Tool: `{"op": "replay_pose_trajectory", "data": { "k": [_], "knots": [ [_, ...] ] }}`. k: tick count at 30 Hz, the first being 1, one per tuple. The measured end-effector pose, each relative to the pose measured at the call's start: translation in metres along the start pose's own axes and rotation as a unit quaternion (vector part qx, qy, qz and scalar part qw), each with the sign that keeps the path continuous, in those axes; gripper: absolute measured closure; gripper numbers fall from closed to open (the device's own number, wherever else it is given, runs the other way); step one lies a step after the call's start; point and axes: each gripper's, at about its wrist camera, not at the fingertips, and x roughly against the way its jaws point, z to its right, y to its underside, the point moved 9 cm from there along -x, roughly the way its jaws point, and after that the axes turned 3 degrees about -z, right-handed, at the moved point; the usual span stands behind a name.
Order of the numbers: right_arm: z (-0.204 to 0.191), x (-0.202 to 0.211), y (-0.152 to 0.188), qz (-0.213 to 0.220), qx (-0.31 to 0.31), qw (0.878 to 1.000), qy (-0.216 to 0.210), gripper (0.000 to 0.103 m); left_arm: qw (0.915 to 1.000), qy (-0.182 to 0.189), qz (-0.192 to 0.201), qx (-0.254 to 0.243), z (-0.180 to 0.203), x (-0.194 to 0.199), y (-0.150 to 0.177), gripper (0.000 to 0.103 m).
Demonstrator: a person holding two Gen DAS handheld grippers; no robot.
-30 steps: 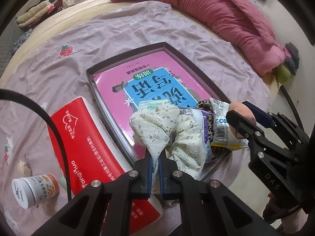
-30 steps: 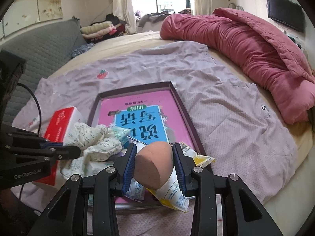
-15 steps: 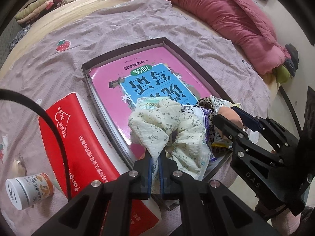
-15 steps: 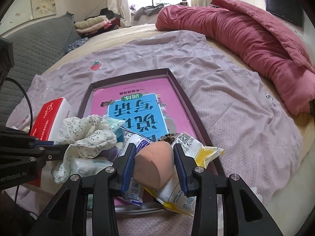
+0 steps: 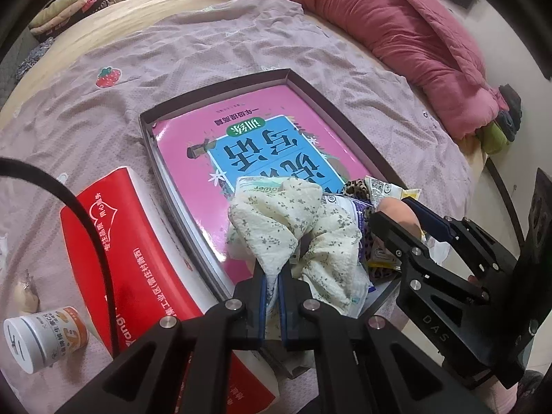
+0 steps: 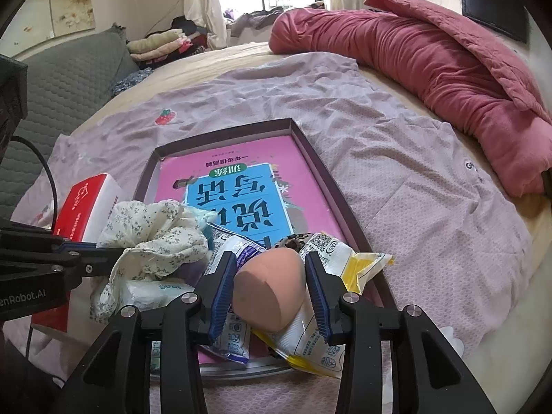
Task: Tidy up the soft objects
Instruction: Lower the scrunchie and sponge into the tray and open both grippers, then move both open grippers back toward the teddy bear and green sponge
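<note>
Holding two soft things over the near end of the tray (image 6: pixel 312 158), you have both grippers low and side by side. Your left gripper (image 5: pixel 272 289) is pinched tight on a fold of the floral cloth (image 5: pixel 296 227), which bunches up beyond the fingers and drapes over the packets heaped at the tray's near corner. Your right gripper (image 6: pixel 270 286) has the sponge (image 6: pixel 270 277), a peach egg shape, between its blue pads; in the right wrist view a thin gap shows on each side, so the jaws look slightly parted and no longer pressing, and the sponge appears to rest on the packets below.

The relation that matters: the sponge sits directly between the right fingers, its long axis running forward along them, blunt cut end nearest the camera, narrow end pointing into the tray. The cloth lies just to its left, touching the packet pile, and only the left gripper is on it. The right is the nearer gripper for the sponge; the left for the cloth.

The count: one tray with one pink book (image 6: pixel 238 193) lying flat in it, one cloth, one sponge, at least three packets (image 6: pixel 331 252), though the heap hides any more, one leopard-print piece (image 5: pixel 355 186) partly buried, one red box (image 5: pixel 120 258) beside the tray, one small jar (image 5: pixel 41 338) further off, one pink quilt (image 6: pixel 431 48) across the bed.
</note>
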Motion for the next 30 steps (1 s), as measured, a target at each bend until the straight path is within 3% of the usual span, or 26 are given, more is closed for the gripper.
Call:
{"op": "replay_pose_trajectory", "data": {
  "k": [3,6,20,24,26,30],
  "knots": [
    [-0.002,0.002,0.0,0.0,0.004,1.0,-0.001,0.058,1.0,0.001,0.003,0.002,-0.001,0.001,-0.002,0.097],
    [-0.003,0.007,-0.002,0.011,0.009,1.0,0.003,0.047,1.0,0.008,0.002,0.004,-0.002,0.002,-0.004,0.097],
    [0.001,0.052,-0.012,0.047,0.004,0.999,0.019,0.039,0.9986,0.05,-0.004,0.014,0.0,0.005,-0.005,0.093],
    [0.0,0.06,-0.018,0.057,0.0,0.998,0.018,0.037,0.9987,0.048,0.0,0.017,-0.004,0.009,-0.006,0.091],
    [0.0,0.063,-0.02,0.06,0.001,0.998,0.021,0.037,0.9987,0.048,0.001,0.018,-0.004,0.011,-0.007,0.088],
    [0.003,0.068,-0.021,0.064,-0.002,0.997,0.032,0.034,0.9979,0.062,0.0,0.019,-0.003,0.014,-0.006,0.064]
  ]
}}
